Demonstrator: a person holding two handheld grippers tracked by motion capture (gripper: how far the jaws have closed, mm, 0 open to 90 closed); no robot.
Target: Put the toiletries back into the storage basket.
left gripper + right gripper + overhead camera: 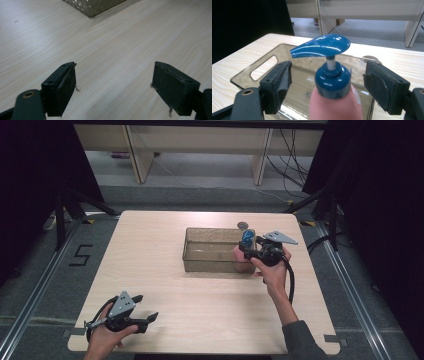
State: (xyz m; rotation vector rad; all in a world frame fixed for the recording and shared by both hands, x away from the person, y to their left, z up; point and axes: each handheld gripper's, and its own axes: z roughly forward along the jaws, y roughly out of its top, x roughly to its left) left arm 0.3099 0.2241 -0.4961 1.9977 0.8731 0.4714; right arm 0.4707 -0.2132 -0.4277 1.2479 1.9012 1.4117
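- Table (200,320): pale wood under both tools; the left gripper (113,87) hangs over a bare stretch of it, jaws wide apart and empty.
- Tray (262,65): clear and tinted, with a cut-out handle, lying just beyond and below the right gripper (327,87).
- Bottle (335,107): pink body, blue collar and blue pump head, upright between the right gripper's jaws, which stand spread on either side without touching it. In the high view it stands at the tray's near right corner; I cannot tell whether it is inside the wall or just outside it.
- Handling, as I judge it: the plastic body looks smooth and rounded, so probably slippery, and heavy if full. The pump head would sink or swivel under pressure; the firm collar or the shoulder below it looks the safest hold.
- Round grey disc (243,225): on the table past the tray.
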